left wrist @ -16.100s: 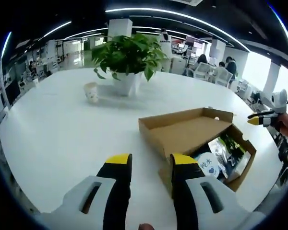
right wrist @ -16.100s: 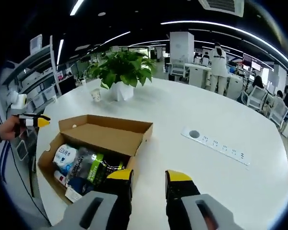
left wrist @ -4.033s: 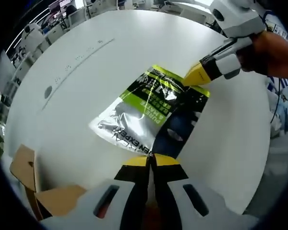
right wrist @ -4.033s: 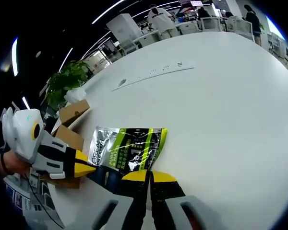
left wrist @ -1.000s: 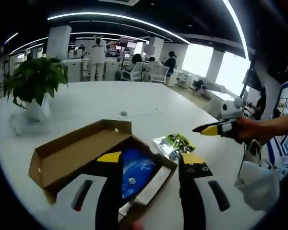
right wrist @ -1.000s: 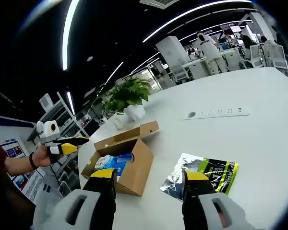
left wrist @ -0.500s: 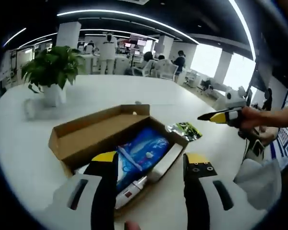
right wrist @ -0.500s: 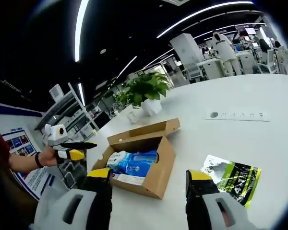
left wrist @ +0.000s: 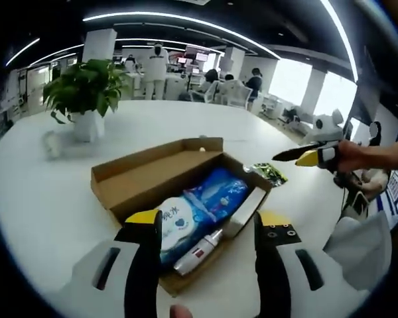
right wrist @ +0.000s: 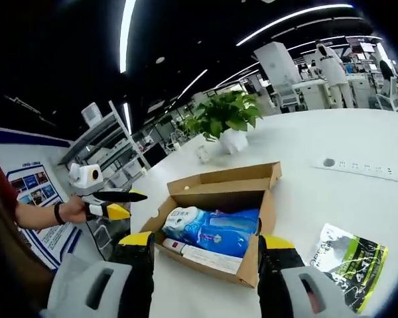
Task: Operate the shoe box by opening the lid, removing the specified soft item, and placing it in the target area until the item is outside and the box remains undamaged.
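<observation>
The shoe box (left wrist: 179, 199) sits lid-open on the tabletop (left wrist: 46, 192); the soft pouch (right wrist: 350, 264) lies outside, just beside it. Both tongs, left (left wrist: 209, 222) and right (right wrist: 202, 245), stand wide and empty. Withdraw both clear of the cardboard walls.

Brown box (left wrist: 160, 173), blue pack (right wrist: 215, 230), green-black pouch (right wrist: 353, 260) (silver edge), yellow-tipped black left tool (left wrist: 206, 222).

Your silver-and-green pouch (right wrist: 352, 264), sixteen seconds ago packed in the shoe box (right wrist: 215, 222), now lies on the white table (right wrist: 305, 149) at lower right; your left gripper (left wrist: 205, 222) and right gripper (right wrist: 205, 242), pinched on it four seconds back, stand spread apart.
</observation>
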`<state>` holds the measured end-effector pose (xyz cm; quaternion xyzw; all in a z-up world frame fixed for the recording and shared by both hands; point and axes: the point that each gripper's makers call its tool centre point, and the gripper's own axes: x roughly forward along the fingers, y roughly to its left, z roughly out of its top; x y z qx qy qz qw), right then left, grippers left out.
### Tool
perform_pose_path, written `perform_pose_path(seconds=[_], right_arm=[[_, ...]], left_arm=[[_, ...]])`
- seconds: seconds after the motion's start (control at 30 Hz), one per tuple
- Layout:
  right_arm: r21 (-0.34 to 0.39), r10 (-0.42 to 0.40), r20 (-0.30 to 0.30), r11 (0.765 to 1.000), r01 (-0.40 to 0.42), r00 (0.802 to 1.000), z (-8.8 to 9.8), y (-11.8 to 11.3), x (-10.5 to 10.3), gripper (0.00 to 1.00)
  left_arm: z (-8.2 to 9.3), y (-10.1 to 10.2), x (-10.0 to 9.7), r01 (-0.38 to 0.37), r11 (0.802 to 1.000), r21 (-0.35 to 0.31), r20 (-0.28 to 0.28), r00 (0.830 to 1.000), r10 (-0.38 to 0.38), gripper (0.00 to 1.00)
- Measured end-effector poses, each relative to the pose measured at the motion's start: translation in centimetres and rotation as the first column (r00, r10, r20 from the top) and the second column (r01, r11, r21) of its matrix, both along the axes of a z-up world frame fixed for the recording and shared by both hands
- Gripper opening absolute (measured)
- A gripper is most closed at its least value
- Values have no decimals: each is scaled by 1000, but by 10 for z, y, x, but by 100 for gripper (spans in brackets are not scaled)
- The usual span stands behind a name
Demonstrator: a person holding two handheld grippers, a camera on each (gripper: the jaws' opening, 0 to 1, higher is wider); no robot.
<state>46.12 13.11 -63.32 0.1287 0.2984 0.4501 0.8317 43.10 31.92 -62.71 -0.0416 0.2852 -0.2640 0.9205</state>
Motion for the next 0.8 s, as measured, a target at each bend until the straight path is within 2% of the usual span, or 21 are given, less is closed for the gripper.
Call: perform_pose_path(seconds=[0.37,0.6,0.8], right_arm=[[-32,57,10,998,-57,998,0,26,2,62],[-98,133,30,987,-130,991,-4,52,4,62],[-185,231,50,958,-218,972,-12,80,6,62]], left_arm=[[-5,13,0,3,1000,17,-9,1000,-3,56],[-20,23,1,56,991,120,-27,998,-53,56],[-30,28,10,101,978,181,-50,994,-94,56]])
